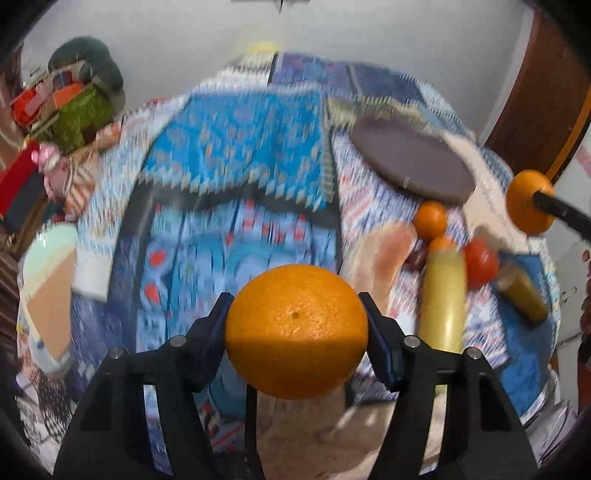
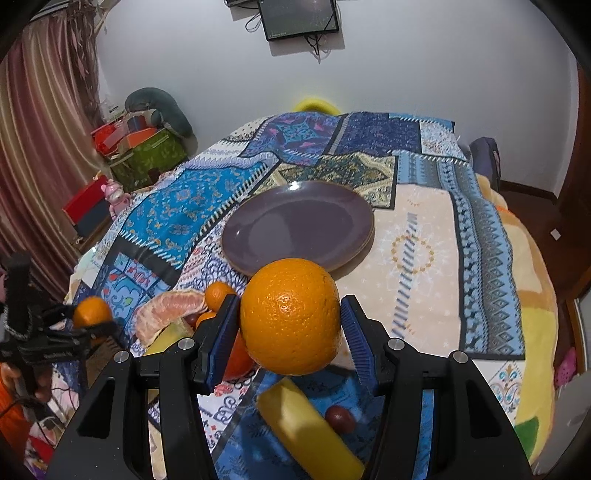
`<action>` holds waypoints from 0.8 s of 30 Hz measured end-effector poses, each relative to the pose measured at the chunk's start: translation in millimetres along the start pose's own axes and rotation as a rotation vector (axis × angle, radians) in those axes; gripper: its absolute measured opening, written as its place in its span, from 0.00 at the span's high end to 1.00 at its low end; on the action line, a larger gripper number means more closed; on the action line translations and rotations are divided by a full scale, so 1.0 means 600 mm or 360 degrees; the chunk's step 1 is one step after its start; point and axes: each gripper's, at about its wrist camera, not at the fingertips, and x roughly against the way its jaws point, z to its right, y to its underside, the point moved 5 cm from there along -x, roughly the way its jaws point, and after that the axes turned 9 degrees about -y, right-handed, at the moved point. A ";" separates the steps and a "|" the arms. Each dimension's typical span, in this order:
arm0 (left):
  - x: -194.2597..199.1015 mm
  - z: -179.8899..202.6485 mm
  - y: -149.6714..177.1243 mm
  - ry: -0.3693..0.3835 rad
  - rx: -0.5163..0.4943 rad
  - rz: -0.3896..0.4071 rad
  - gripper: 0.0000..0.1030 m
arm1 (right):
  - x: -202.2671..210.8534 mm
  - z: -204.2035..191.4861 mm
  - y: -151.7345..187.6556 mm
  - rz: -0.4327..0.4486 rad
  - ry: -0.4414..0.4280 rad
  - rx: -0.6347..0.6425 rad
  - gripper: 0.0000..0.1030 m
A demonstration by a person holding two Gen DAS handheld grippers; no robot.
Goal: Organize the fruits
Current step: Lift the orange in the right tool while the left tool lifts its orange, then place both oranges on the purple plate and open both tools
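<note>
My left gripper [image 1: 297, 321] is shut on a large orange [image 1: 296, 332] and holds it above the patchwork cloth. My right gripper [image 2: 290, 325] is shut on another large orange [image 2: 291, 315], just before a stack of purple plates [image 2: 299, 225]. In the left wrist view the right gripper's orange [image 1: 530, 201] shows at the far right, beside the plates [image 1: 410, 158]. In the right wrist view the left gripper's orange [image 2: 91, 312] shows at the far left. Loose fruit lies below: a small orange [image 2: 218, 293], a pomelo segment [image 2: 170, 310], a banana [image 2: 306, 432], a dark grape [image 2: 340, 419], a tomato [image 1: 480, 262].
A bed with a blue patchwork cloth [image 2: 424, 221] fills both views. Boxes and a green bag [image 2: 147, 155] stand on the floor at the left by a curtain [image 2: 37, 166]. A monitor [image 2: 297, 16] hangs on the far wall. A yellow blanket [image 2: 535, 314] lies at the bed's right edge.
</note>
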 end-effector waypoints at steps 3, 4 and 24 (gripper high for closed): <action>0.018 0.015 -0.048 0.0014 -0.0016 0.0110 0.36 | 0.003 0.005 -0.018 0.0038 0.0007 0.0005 0.49; 0.022 0.019 -0.063 0.0018 -0.0023 0.0141 0.36 | 0.004 0.006 -0.024 0.0051 0.0010 0.0006 0.49; -0.026 0.114 -0.267 0.0070 -0.0066 0.0355 0.36 | -0.022 0.042 -0.159 0.0254 0.0108 0.0112 0.49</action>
